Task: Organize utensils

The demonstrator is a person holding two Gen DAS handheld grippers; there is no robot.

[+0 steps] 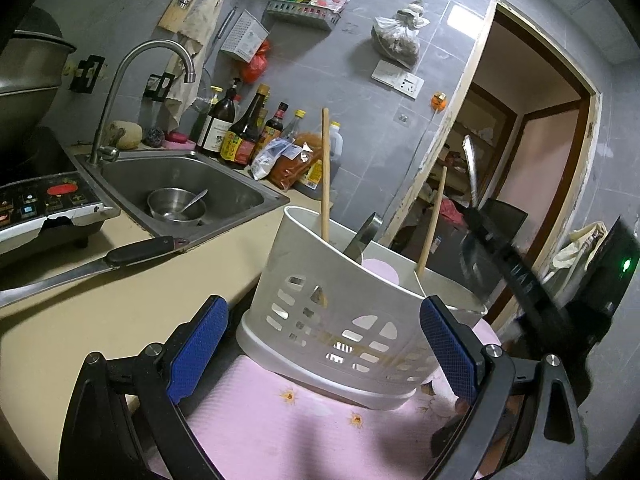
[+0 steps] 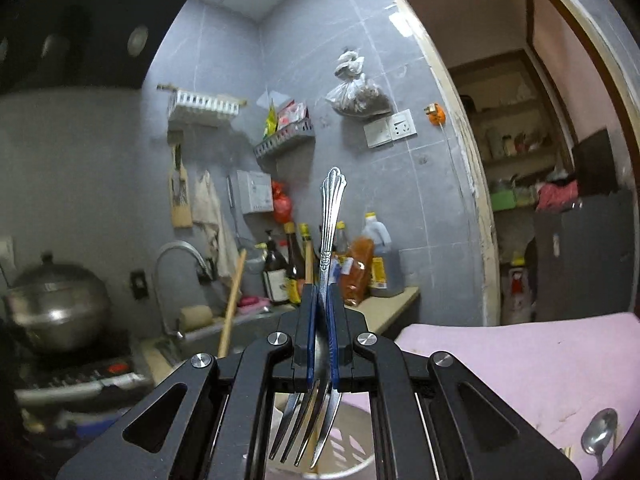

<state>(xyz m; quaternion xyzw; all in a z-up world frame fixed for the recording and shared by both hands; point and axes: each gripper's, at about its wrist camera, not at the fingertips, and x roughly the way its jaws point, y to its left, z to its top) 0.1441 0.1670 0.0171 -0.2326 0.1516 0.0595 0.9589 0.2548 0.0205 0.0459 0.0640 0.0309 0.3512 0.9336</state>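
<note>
In the left wrist view, the left gripper (image 1: 324, 344) is reaching toward a white caddy (image 1: 340, 304) at the lower centre of the frame, its jaws standing wide on either side of the caddy's perforated wall without touching it. The caddy is sitting on a pink mat (image 1: 280, 412) on the table (image 1: 80, 320). Two chopsticks (image 1: 325, 172) are sticking up out of the caddy, one at the left and one at the right. A knife (image 1: 100, 266) is lying on the table at the left edge, and a bowl (image 1: 176, 204) with a spoon in it is resting in the sink (image 1: 240, 192) above it.

In the right wrist view, the right gripper (image 2: 320, 320) is holding a fork (image 2: 326, 264) at the centre of the frame, jaws closed narrow on its neck, handle pointing up and tines hanging down over the caddy rim at the bottom edge. Another spoon (image 2: 598, 436) is lying on the mat at lower right.
</note>
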